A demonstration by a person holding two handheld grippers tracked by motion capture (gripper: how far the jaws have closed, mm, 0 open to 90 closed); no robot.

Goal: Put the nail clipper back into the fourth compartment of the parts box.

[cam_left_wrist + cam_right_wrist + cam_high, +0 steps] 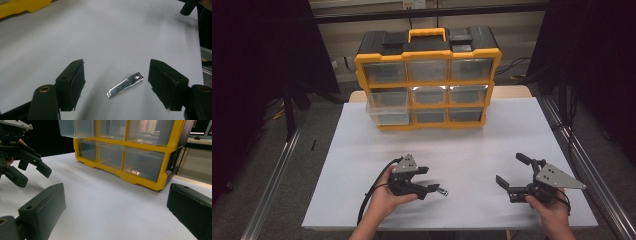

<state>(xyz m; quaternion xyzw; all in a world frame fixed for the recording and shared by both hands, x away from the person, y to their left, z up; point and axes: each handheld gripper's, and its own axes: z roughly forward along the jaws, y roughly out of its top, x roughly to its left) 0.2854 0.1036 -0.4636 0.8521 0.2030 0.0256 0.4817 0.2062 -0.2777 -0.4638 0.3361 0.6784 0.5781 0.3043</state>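
Note:
A small silver nail clipper (125,85) lies flat on the white table, between the two black jaws of my left gripper (116,73) and touching neither. The same nail clipper (442,191) shows just right of my left gripper (428,180), which is open low over the table's front. My right gripper (513,171) stands open at the front right with nothing between its jaws. In the right gripper view my right gripper (117,203) faces a yellow and black drawer organizer (140,178), with my left gripper (31,173) at the far left.
The organizer (428,80) stands at the table's back centre with three rows of clear drawers. Its middle-left drawer (387,111) is pulled partway out. White paper (462,145) covers the table between the organizer and the grippers. Metal rails (577,155) run along both sides.

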